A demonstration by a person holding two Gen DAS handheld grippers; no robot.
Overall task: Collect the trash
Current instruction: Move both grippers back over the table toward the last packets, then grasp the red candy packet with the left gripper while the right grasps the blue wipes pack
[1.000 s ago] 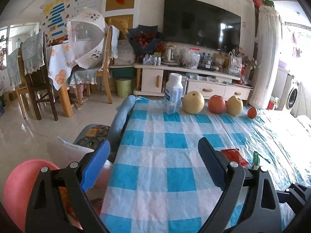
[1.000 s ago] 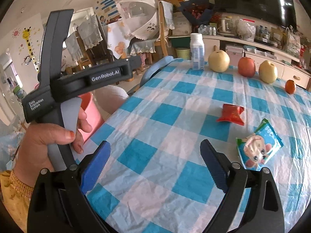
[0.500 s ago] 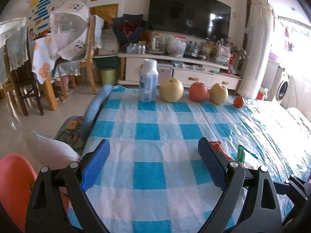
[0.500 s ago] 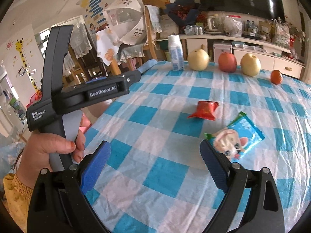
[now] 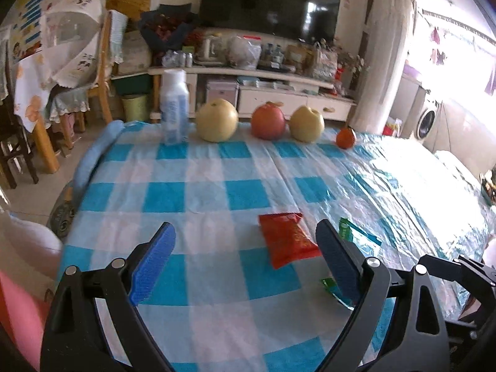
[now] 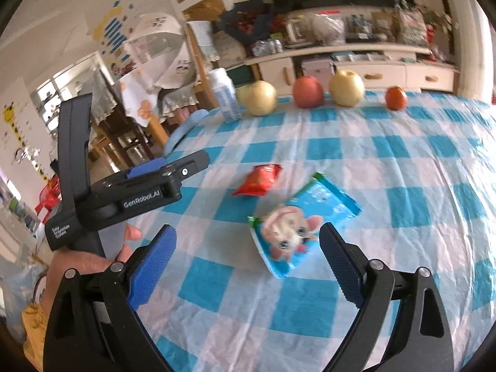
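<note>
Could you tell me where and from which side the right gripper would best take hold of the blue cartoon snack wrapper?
The blue snack wrapper lies flat on the checked tablecloth, slanted, between the open fingers of the right gripper. Probably best to come down from above and pinch across its narrow width near the puffed middle, where the film rises off the cloth.

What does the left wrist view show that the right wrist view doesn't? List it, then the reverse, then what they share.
Only the left wrist view: the washing machine at far right, and the open left claw seen from behind.

Only the right wrist view: the hand holding the left claw, the cartoon face on the blue wrapper, and the open right claw.

Both: red wrapper, blue wrapper, white bottle, the row of fruit, checked tablecloth.
</note>
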